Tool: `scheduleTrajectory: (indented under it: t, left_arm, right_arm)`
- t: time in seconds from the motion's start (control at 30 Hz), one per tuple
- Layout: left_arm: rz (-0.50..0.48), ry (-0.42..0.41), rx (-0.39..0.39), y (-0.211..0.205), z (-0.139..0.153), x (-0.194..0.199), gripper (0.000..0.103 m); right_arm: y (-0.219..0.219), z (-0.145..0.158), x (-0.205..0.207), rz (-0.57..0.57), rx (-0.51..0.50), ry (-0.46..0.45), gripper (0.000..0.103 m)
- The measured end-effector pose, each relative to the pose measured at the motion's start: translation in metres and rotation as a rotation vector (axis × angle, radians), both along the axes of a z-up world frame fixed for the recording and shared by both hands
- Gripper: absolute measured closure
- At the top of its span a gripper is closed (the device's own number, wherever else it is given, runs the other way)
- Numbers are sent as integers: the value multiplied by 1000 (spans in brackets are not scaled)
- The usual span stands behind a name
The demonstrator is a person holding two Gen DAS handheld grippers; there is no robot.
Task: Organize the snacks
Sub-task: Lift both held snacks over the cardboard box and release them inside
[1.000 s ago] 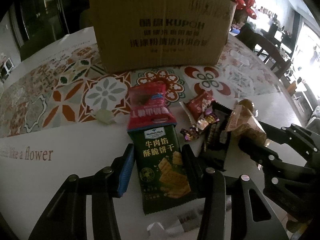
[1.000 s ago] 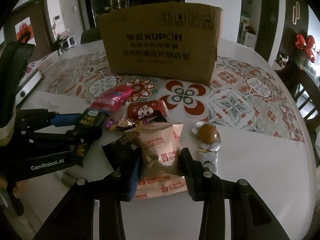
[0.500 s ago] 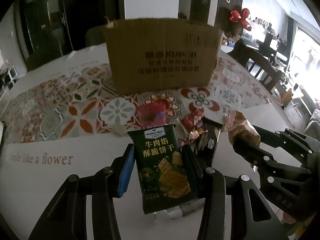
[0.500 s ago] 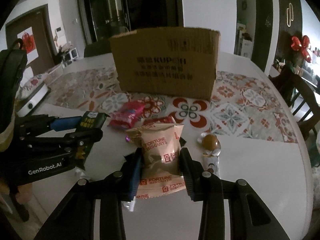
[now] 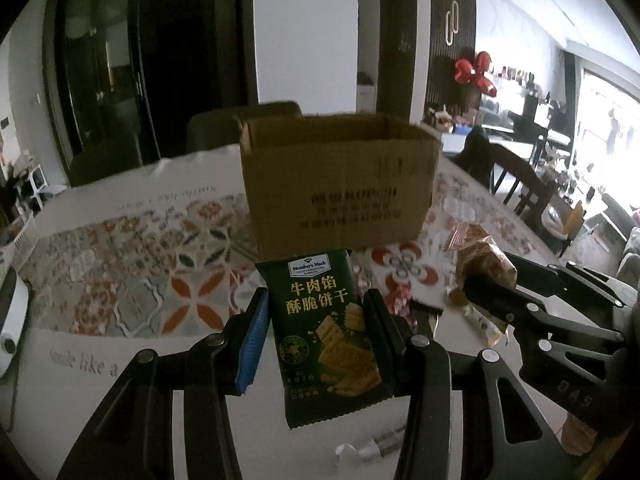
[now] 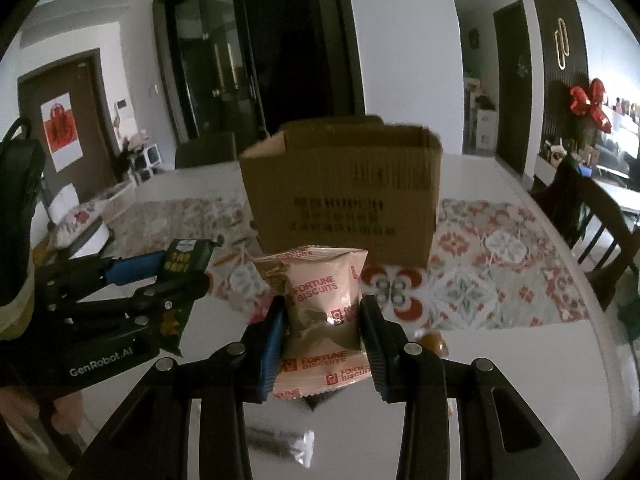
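Observation:
My left gripper (image 5: 316,312) is shut on a dark green Member's Mark biscuit packet (image 5: 326,328) and holds it upright above the table. My right gripper (image 6: 322,318) is shut on a beige Fortune Biscuits packet (image 6: 324,304), also lifted. An open cardboard box (image 5: 340,184) stands ahead on the patterned cloth; it also shows in the right wrist view (image 6: 344,192). The left gripper with the green packet (image 6: 184,260) appears at the left of the right wrist view. The right gripper with its packet (image 5: 486,264) appears at the right of the left wrist view.
Several small snacks (image 5: 424,312) lie on the white table (image 5: 60,396) below the grippers. A round brown sweet (image 6: 432,342) lies right of the right gripper. Dark wooden chairs (image 6: 600,224) stand at the right. A white device (image 5: 10,320) sits at the left edge.
Both grippers have risen from the table with their packets. The box now shows its open top, and the loose snacks have dropped below the view.

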State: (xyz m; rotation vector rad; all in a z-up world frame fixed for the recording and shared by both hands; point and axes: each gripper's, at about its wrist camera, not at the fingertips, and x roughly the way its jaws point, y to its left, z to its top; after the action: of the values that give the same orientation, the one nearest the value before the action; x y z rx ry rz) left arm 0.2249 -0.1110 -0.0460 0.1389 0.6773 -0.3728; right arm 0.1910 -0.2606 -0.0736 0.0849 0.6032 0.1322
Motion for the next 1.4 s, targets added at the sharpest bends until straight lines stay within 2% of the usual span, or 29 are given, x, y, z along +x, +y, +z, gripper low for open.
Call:
scheduleTrajectory:
  t: [0.77, 0.93, 1.17, 1.4]
  left_arm:
    - [-11, -219, -72, 3, 85, 44, 56]
    - [-22, -219, -83, -1, 95, 63, 56]
    - [-41, -158, -101, -12, 99, 97, 56]
    - [-56, -118, -101, -27, 97, 138, 56]
  right_arm:
    - [-5, 80, 42, -30, 32, -210, 65]
    - [-9, 90, 56, -30, 23, -231, 65]
    - [-15, 101, 82, -41, -9, -254, 65]
    - [-27, 103, 116, -50, -5, -225, 65]
